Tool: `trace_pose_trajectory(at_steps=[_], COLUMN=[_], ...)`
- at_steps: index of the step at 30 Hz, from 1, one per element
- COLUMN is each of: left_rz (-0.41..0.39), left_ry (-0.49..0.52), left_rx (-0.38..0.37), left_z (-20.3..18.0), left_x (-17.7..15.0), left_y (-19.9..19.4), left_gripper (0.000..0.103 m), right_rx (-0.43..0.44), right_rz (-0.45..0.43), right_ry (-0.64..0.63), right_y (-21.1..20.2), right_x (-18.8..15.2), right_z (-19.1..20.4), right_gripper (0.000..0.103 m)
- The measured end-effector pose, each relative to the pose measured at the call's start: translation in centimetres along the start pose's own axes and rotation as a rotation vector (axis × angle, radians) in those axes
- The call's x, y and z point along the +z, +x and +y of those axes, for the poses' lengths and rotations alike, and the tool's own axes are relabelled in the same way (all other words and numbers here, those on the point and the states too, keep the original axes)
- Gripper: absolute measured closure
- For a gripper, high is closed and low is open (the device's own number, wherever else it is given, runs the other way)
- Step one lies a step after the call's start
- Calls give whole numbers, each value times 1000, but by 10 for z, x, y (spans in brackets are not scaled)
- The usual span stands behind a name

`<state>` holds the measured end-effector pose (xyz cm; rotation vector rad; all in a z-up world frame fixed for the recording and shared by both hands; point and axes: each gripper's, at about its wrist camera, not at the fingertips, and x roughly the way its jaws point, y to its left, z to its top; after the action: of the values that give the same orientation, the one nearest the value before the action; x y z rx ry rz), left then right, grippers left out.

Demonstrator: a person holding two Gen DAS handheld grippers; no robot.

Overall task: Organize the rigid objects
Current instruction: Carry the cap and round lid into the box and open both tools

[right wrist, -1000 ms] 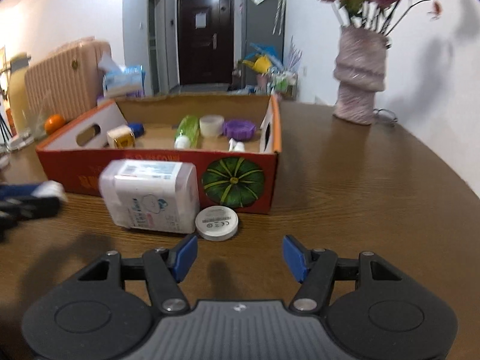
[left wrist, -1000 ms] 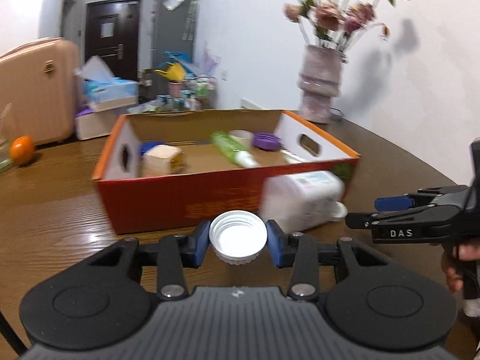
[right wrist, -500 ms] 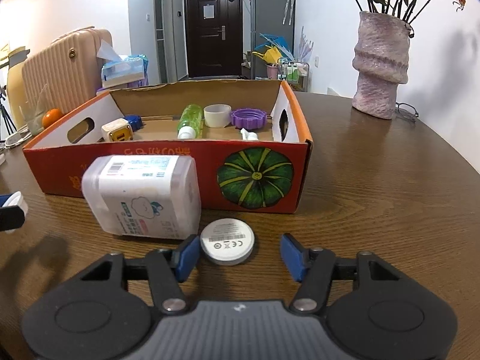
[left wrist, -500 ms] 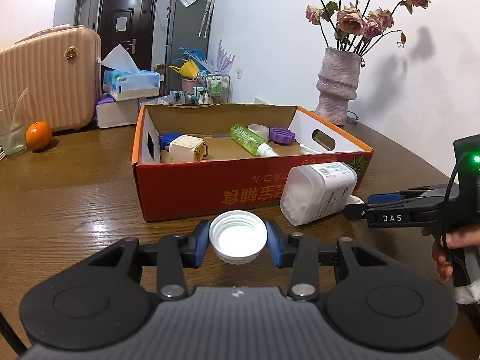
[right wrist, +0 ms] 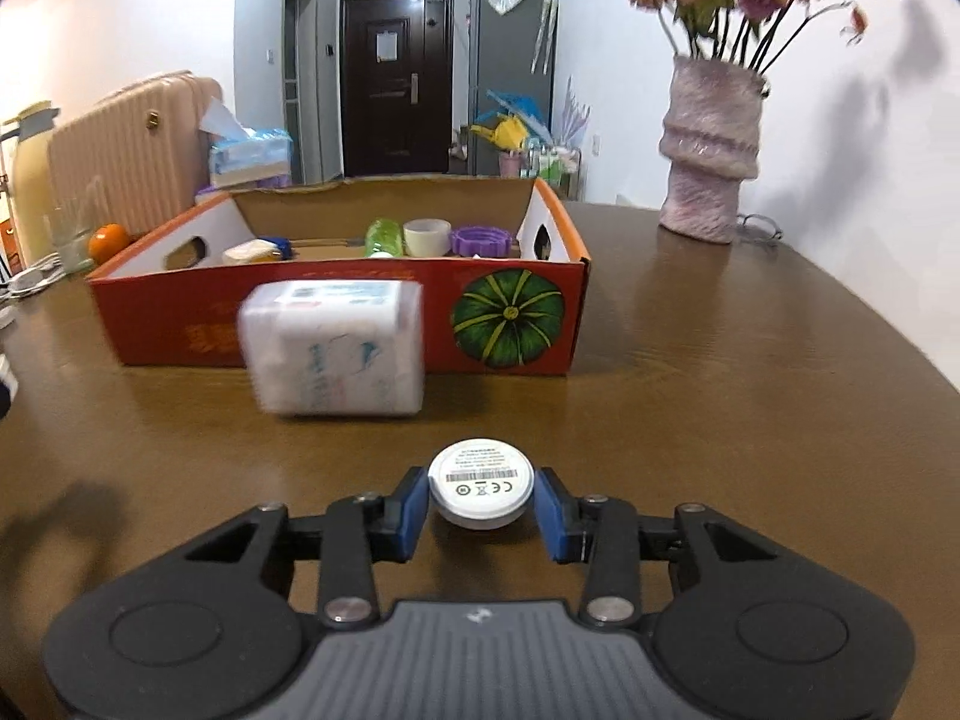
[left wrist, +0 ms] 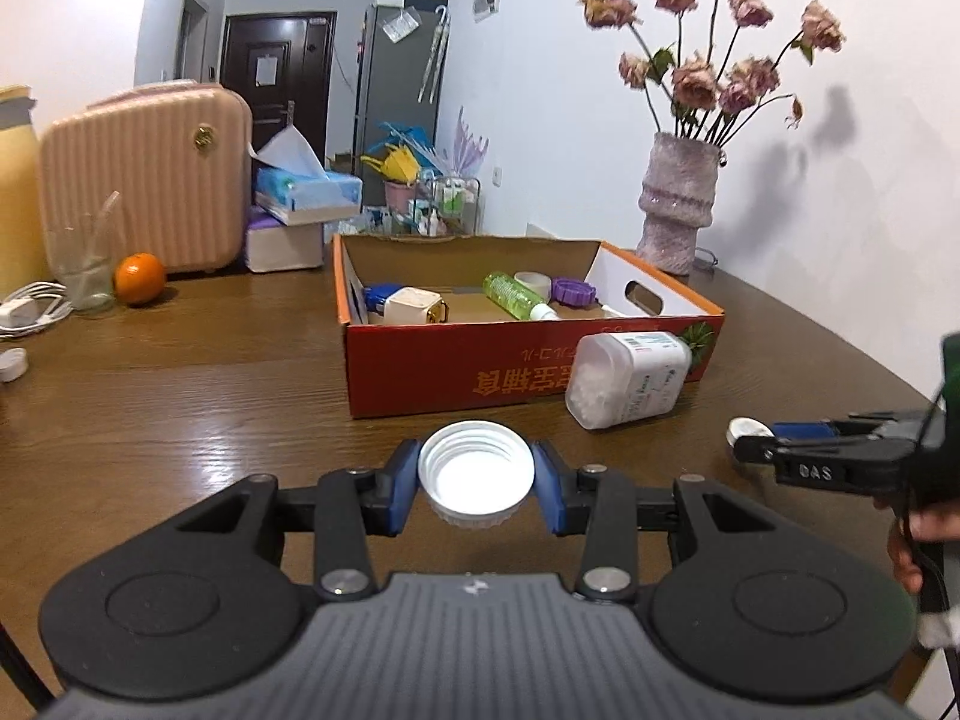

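Left gripper (left wrist: 476, 483) clamped on white screw cap (left wrist: 476, 474), open side up, above wooden table (left wrist: 180, 396); right gripper (right wrist: 482, 504) pinching white round disc (right wrist: 481, 485), label up, near white bottle (right wrist: 336, 348) lying against orange box (right wrist: 336, 324)

Glossy wood-grain table (left wrist: 180, 396), matt cardboard box (left wrist: 420, 372), smooth white plastic cap (left wrist: 476, 474), rough-textured vase (right wrist: 708, 180)
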<state>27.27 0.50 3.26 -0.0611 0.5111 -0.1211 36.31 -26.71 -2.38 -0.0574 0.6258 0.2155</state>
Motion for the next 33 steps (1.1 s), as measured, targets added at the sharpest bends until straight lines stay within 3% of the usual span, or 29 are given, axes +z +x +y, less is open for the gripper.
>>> trace_pose_trajectory(at_steps=[4,9,14,18,22,26,30,33], left_rz=[-34,-62,-57,-75,-88,-89,-1,89], left_ry=[-8,5,10,1,-24,-17,-2,-5], left_rx=[6,24,40,32,5,-7,-8,-8], left_z=[-8,-25,-44,-52,-44,-26,-7,5], left_x=[-10,-27,-34,-22,15,71,121,151], left_y=[-34,-65,-65,-53,-24,30,109,174], left_gripper=[62,62,62,62,62,62,62,62], right_rx=[-10,46,93,132,151,202,255,268], right_rz=[-59,-123,-168,-213,-239,-269,-250,-161], right_ry=[43,86,18,-23,-82,-149,-165,-145], right_y=[-46,-96,-125,-137,-126,-97,-38,27], right_x=[-19,-43,-46,-34,-4,45,99,142], right_z=[6,18,24,16,4,-1,-2,-6], right_gripper=[65,65,65,65,65,65,65,65])
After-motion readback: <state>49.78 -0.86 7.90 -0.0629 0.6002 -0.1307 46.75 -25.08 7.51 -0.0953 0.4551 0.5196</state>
